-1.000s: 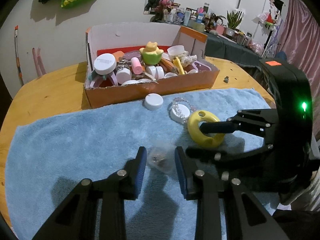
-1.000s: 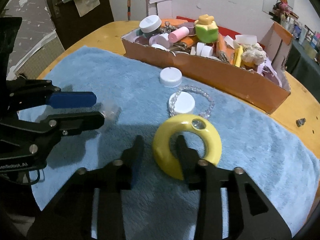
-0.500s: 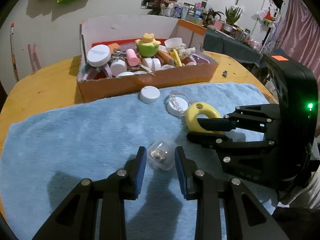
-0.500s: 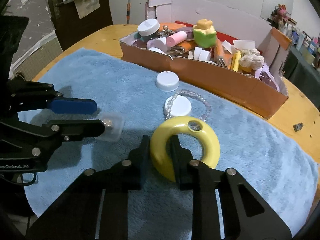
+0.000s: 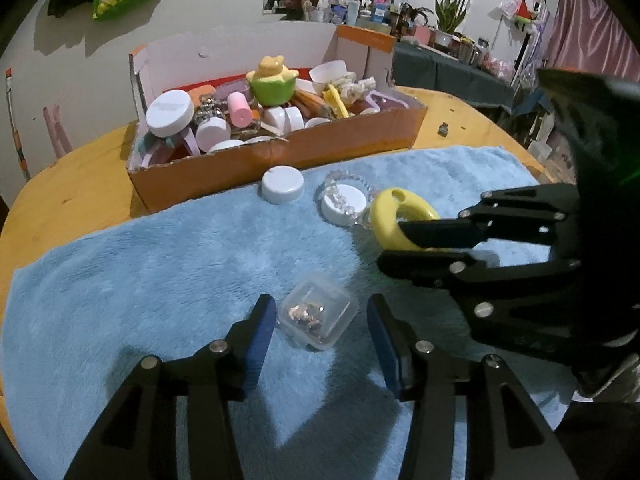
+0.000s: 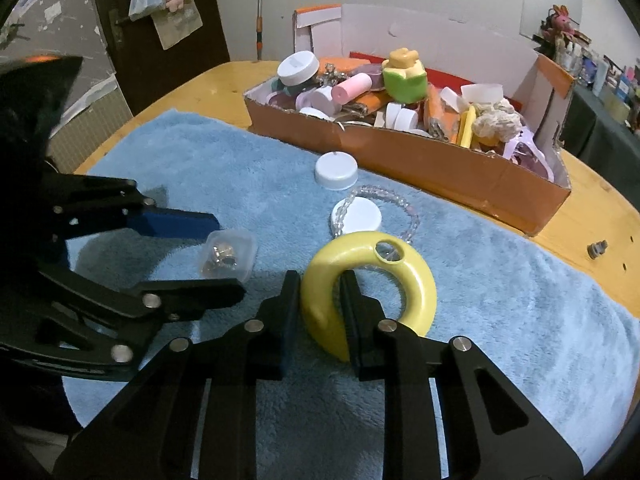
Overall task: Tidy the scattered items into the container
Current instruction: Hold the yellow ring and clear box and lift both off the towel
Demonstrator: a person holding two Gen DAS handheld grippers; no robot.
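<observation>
My right gripper [image 6: 320, 304] is shut on the near rim of a yellow ring [image 6: 400, 280], one finger inside the hole and one outside. The ring's far edge lies against a clear bead bracelet [image 6: 404, 204] that loops round a white cap [image 6: 358, 214]. A small clear plastic box [image 5: 318, 314] with metal bits inside sits on the blue towel [image 5: 160, 260] between the blue pads of my left gripper [image 5: 322, 320]. Its jaws are opening, with a gap on each side of the box. The left wrist view shows the right gripper [image 5: 392, 244] holding the ring [image 5: 404, 208].
An orange cardboard box [image 5: 280, 156], crowded with caps, toys and tubes, stands at the towel's far edge on the wooden table [image 5: 72, 184]. A second white cap [image 5: 282, 184] lies just in front of it. A small dark metal piece [image 6: 596, 249] sits on bare wood at the right.
The left jaws, close together around the clear box before, have spread apart from it. The right jaws, which straddled the ring's rim, have closed on it.
</observation>
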